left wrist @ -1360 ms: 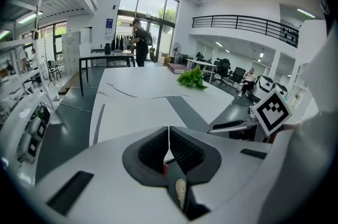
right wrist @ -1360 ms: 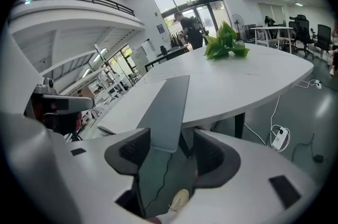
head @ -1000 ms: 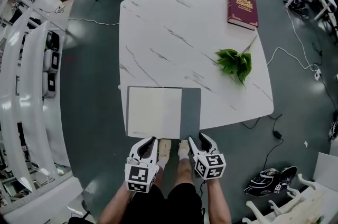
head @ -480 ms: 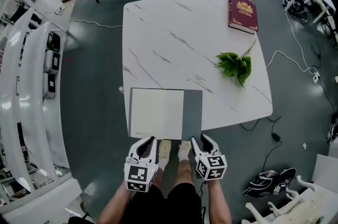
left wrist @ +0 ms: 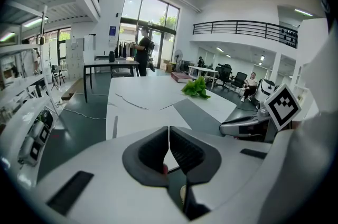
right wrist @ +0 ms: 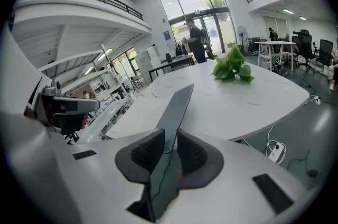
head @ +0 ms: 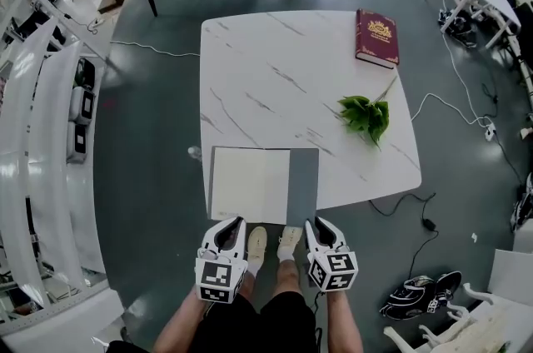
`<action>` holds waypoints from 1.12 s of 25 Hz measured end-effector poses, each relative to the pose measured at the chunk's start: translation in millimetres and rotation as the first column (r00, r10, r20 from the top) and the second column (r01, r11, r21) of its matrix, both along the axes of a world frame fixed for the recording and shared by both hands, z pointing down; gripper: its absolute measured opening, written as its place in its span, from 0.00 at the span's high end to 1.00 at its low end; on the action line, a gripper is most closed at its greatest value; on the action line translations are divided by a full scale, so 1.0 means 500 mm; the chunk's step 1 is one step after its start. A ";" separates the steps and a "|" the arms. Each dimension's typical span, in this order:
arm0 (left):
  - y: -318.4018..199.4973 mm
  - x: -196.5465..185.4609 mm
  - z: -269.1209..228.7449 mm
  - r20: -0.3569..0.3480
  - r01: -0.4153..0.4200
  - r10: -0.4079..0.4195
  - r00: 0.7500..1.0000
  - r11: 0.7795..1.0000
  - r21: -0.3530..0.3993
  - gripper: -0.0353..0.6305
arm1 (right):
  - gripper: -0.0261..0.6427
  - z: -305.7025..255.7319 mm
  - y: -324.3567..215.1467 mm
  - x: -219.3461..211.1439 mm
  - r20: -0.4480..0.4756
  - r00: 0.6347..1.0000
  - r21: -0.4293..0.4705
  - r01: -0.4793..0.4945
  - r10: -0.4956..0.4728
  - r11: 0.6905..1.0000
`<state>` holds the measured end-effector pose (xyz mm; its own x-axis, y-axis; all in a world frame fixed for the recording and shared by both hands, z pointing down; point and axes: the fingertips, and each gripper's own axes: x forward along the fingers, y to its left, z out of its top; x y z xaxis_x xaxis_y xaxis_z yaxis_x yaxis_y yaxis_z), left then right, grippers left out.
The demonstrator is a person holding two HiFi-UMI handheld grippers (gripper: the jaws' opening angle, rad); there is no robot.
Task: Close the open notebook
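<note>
The open notebook lies at the near edge of the white marble table point(head: 275, 68), white pages point(head: 248, 185) on the left and grey cover point(head: 305, 181) on the right. My right gripper point(head: 313, 223) is at the cover's near edge. In the right gripper view its jaws have just been closing, and the grey cover point(right wrist: 177, 109) runs between the pads, near edge raised and slanting. My right gripper point(right wrist: 170, 146) is shut on it. My left gripper point(head: 236, 222) hangs just short of the pages. Its pads point(left wrist: 179, 151) meet with nothing between them, and the pages point(left wrist: 142, 120) lie ahead.
A dark red book point(head: 377, 37) lies at the far right corner of the table. A green leafy sprig point(head: 365, 113) lies right of centre. The person's feet point(head: 271, 241) stand under the near edge. Cables and shoes point(head: 412, 297) lie on the floor to the right, with white shelving point(head: 42, 135) on the left.
Both grippers have risen a little at the notebook's near edge. The right jaws have narrowed around the grey cover. The head view has shifted, so the table sits lower in frame.
</note>
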<state>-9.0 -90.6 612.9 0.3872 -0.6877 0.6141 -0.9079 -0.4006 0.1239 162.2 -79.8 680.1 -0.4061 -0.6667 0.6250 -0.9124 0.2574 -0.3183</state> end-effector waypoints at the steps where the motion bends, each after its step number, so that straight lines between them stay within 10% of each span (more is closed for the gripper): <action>1: 0.003 -0.002 -0.003 -0.004 -0.001 0.001 1.000 1.000 0.002 0.91 | 0.83 -0.011 0.000 -0.004 0.000 1.000 0.010 0.004 -0.004 1.000; 28: 0.073 -0.175 -0.126 -0.021 0.155 -0.154 0.988 0.981 0.115 0.91 | 0.87 -0.194 0.010 -0.216 0.019 0.980 0.186 0.189 -0.196 0.964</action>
